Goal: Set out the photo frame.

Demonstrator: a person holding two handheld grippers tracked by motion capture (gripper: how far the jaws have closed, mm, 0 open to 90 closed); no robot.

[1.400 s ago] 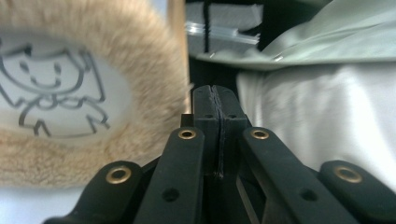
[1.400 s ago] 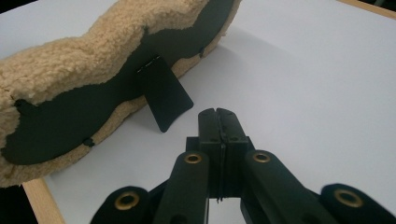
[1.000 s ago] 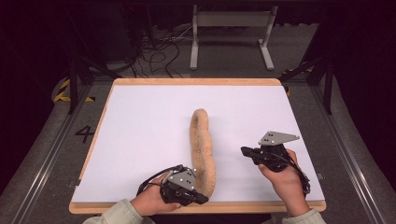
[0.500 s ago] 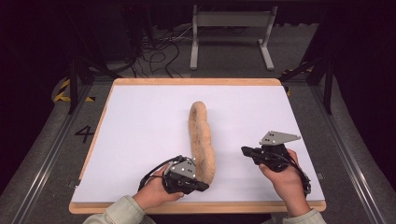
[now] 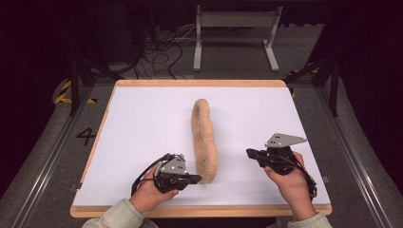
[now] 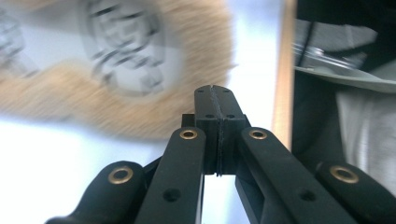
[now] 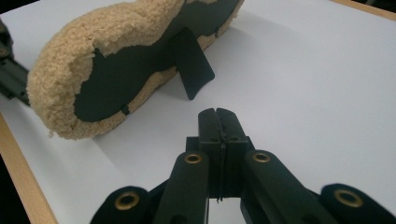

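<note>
Fleecy tan insole [image 5: 204,140] lies lengthwise on the white bench [image 5: 138,142], between both tongs. Left tongs [image 5: 196,179] closed tight, empty, tip right against the insole's near end. Right tongs [image 5: 250,153] also closed tight, empty, off to the insole's right side, apart from it, tip pointing toward it.

A long tan fleece piece [image 5: 204,140] with a dark underside and small dark tab [image 7: 194,65] — lies lengthwise mid-table, running near to far, slightly wavy.
</note>
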